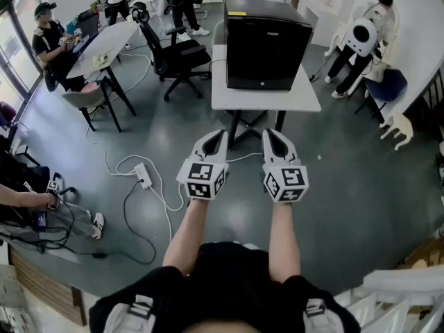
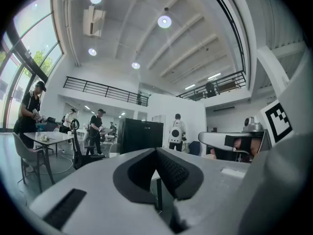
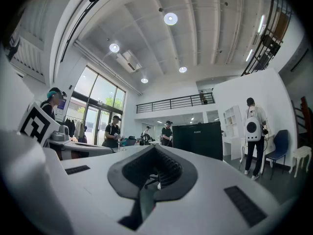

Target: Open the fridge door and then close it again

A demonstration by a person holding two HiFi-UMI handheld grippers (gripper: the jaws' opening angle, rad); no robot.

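A small black fridge (image 1: 266,44) stands on a white table (image 1: 229,96) straight ahead of me, its door shut. It also shows as a black box in the left gripper view, the fridge (image 2: 141,135), and in the right gripper view, the fridge (image 3: 199,138). My left gripper (image 1: 221,137) and right gripper (image 1: 269,135) are held side by side, level, well short of the table. Both are shut with nothing between the jaws. In their own views the left gripper (image 2: 155,156) and right gripper (image 3: 154,153) point toward the fridge.
A black office chair (image 1: 170,54) stands left of the table. A white power strip (image 1: 143,177) and cables lie on the grey floor to my left. People work at a desk (image 1: 104,44) at the far left; a person (image 1: 361,44) is at the right.
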